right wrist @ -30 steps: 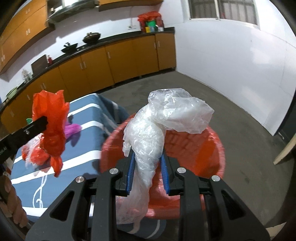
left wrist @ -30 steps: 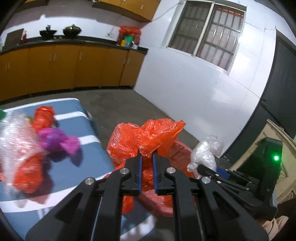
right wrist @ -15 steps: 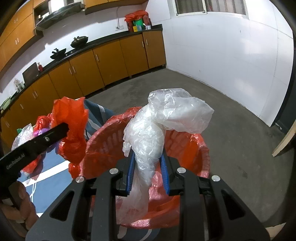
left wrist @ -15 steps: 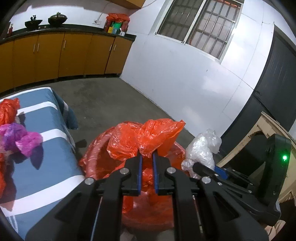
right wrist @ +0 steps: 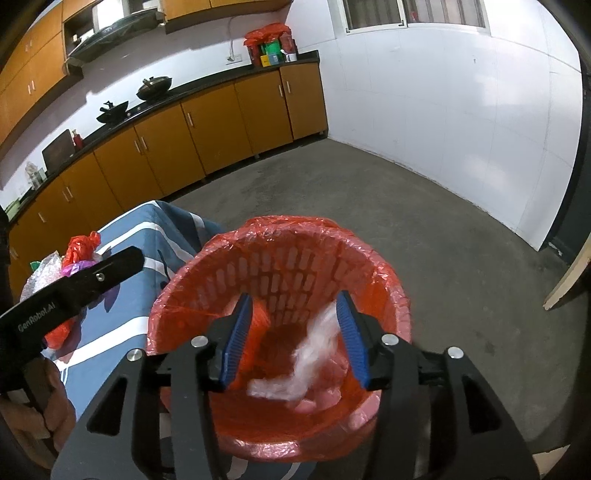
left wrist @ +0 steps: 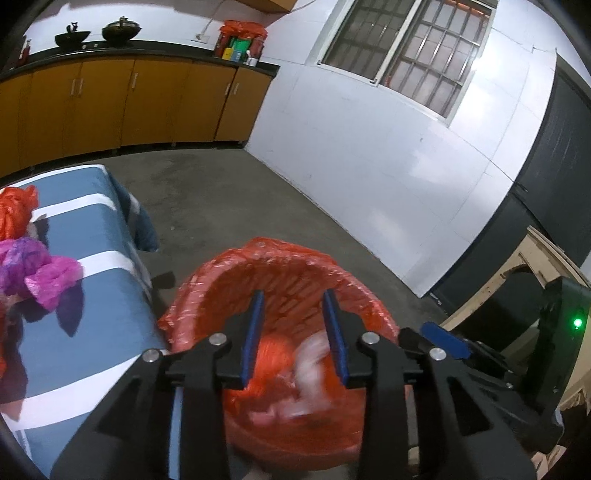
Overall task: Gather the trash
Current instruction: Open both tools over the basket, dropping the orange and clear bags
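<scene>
Left gripper (left wrist: pixel 293 330): jaws parted, just been opening, nothing between the blue pads; held over the mouth of the red bin. Right gripper (right wrist: pixel 295 332): jaws parted wider, also just been opening, nothing pressed between the pads; held over the same bin, beside the left gripper.

Red bin (right wrist: pixel 384 266): round slotted basket lined with a red plastic liner, set on the concrete floor (right wrist: pixel 424 221), just beside the end of the tabletop. Inside, an orange bag (left wrist: pixel 275 354) is seen blurred below the left pads, and a clear plastic bag (right wrist: pixel 314 354) is seen blurred below the right pads; both are apart from the jaws and within the bin walls. Whether they have reached the bottom cannot be told.

Tabletop (left wrist: pixel 99 229): covered with blue cloth with white stripes. Trash is left on it: a purple bag (left wrist: pixel 33 269), an orange-red bag (left wrist: pixel 16 210) behind it, and in the right wrist view a crumpled clear wrap (right wrist: pixel 42 273) at the far left, partly hidden by a left gripper finger.

Beyond: orange cabinets (right wrist: pixel 177 140) under a dark counter, two woks (left wrist: pixel 122 29) on it, a barred window (left wrist: pixel 413 55) in the white wall.
</scene>
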`<state>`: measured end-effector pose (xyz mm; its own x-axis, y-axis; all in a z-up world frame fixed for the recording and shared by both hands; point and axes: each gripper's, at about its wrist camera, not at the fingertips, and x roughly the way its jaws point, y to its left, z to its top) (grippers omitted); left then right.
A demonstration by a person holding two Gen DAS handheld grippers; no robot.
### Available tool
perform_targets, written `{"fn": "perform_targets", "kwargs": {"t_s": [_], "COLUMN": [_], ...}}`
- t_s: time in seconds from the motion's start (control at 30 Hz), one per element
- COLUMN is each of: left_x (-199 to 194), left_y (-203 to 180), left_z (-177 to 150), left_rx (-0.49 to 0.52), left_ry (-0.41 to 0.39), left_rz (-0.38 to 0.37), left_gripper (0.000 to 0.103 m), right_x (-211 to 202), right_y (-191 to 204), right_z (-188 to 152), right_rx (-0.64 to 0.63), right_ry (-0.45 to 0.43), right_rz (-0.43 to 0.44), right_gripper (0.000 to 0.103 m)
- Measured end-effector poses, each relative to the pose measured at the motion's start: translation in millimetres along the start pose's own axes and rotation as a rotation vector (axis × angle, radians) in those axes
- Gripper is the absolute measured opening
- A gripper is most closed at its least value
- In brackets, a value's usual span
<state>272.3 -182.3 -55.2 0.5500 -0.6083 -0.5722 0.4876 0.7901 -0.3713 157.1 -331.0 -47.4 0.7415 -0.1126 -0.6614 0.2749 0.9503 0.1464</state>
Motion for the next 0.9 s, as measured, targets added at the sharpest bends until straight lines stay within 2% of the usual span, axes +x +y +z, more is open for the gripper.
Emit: {"fn": "perform_targets", "kwargs": {"t_s": [0.13, 0.33, 0.57, 0.73, 0.9], "left_x": [-15.1, -56.8, -120.5, -165.8, -199.7], "left_y": [15.2, 46.0, 92.0, 129.2, 161.7], "left_z": [-2.6, -13.7, -33.3, -51.9, -63.9], "left_rx": [-0.004, -0.007, -0.031, -0.062, -0.112], "left_ry": [-0.020, -0.073, -0.148, -0.197, -0.232], "left_rz": [0.064, 0.195, 0.367, 0.500, 0.592], "left_gripper": [0.049, 0.061, 0.066, 0.071, 0.075], "right_x": [-4.2, -5.1, -3.3, 9.6, 24.6], "right_y": [1.2, 28.8, 85.7, 134.4, 185.1], "right_z": [-3.5, 0.1, -2.4, -5.0, -8.4], "right_rx": [-0.016, -0.065, -0.177, -0.221, -0.256], "right_ry": [-0.003, -0.011, -0.024, -0.005, 0.007], "right_rz": [-0.018, 0.002, 0.071, 0.163, 0.243], "right_gripper": [0.052, 0.052, 0.051, 0.051, 0.051]}}
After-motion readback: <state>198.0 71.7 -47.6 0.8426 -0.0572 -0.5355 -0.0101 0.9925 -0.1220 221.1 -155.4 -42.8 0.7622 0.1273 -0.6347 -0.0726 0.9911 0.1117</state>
